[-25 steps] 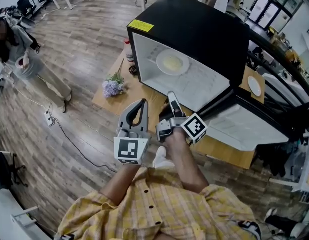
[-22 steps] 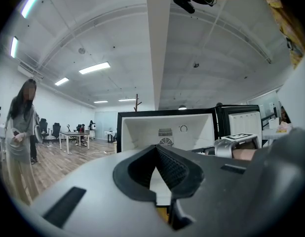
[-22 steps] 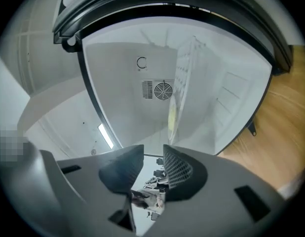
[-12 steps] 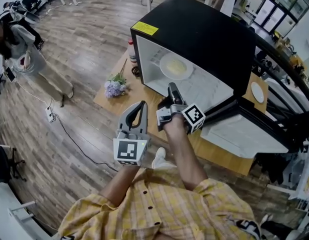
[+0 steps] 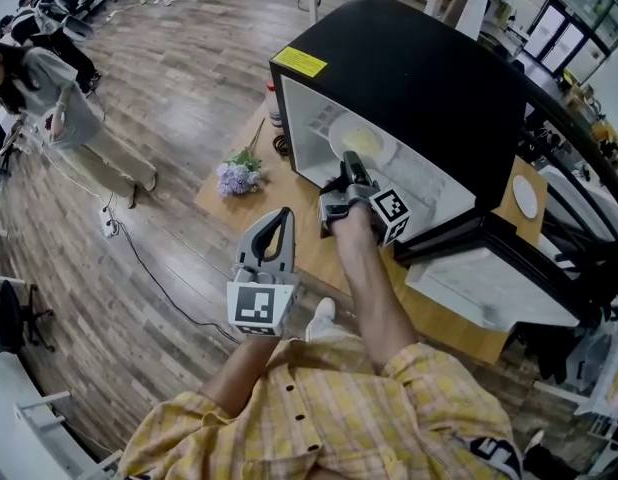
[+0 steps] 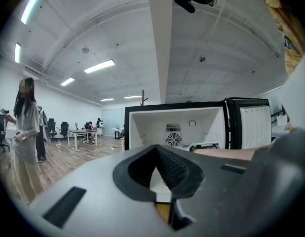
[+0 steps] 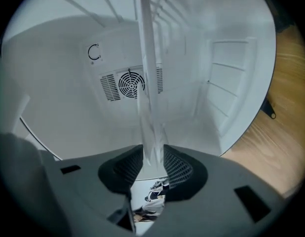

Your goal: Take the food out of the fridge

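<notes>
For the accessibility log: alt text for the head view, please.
A person in a yellow plaid shirt reaches the right gripper into an open, white-lined black mini fridge toward a white plate of pale food; its jaws, just opened, straddle a thin white edge. The left gripper hangs back, shut.

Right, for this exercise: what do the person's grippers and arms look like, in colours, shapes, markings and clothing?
Both the left gripper and right gripper are grey plastic with tapering jaws and black ribbed pads. Each carries a cube of black-and-white square markers. The person wears a yellow checked shirt, forearms bare.
</notes>
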`<action>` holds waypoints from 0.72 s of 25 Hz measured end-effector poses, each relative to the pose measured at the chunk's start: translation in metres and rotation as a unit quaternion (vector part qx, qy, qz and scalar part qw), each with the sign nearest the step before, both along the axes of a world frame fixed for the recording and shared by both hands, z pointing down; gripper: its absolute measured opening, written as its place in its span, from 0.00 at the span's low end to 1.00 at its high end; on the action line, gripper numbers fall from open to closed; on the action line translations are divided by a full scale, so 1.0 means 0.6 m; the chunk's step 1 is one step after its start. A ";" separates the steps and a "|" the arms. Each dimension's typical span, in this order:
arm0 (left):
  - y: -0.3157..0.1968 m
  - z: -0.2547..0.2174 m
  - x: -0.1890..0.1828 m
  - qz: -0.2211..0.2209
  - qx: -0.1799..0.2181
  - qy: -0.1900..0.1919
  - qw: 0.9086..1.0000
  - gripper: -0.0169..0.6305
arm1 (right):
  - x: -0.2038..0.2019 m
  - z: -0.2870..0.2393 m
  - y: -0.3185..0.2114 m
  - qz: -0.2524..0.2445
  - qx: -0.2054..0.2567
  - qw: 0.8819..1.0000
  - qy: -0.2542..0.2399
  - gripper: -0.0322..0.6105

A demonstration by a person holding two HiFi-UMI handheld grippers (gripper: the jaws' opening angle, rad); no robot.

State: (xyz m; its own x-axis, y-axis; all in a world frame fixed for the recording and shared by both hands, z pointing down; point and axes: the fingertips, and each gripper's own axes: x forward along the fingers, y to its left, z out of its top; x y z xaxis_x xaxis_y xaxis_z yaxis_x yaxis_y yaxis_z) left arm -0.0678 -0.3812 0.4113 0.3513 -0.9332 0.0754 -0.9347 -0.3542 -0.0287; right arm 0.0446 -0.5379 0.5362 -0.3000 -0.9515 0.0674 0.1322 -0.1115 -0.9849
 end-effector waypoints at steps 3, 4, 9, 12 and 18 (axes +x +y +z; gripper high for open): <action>-0.001 0.003 -0.003 -0.004 -0.004 -0.001 1.000 0.04 | -0.005 0.006 -0.013 -0.003 -0.008 1.000 -0.002 0.19; -0.001 0.003 -0.004 -0.005 -0.005 -0.002 1.000 0.04 | -0.005 0.006 -0.016 -0.002 -0.008 1.000 -0.004 0.18; 0.000 0.005 -0.012 -0.014 -0.009 -0.006 1.000 0.04 | -0.005 -0.002 -0.022 0.004 -0.005 1.000 -0.011 0.09; 0.004 0.007 -0.010 -0.016 -0.009 -0.006 1.000 0.04 | -0.007 0.000 -0.017 0.002 -0.013 1.000 -0.009 0.07; 0.017 0.005 -0.003 -0.010 -0.006 -0.003 1.000 0.04 | -0.008 -0.010 0.008 -0.008 -0.013 1.000 -0.011 0.07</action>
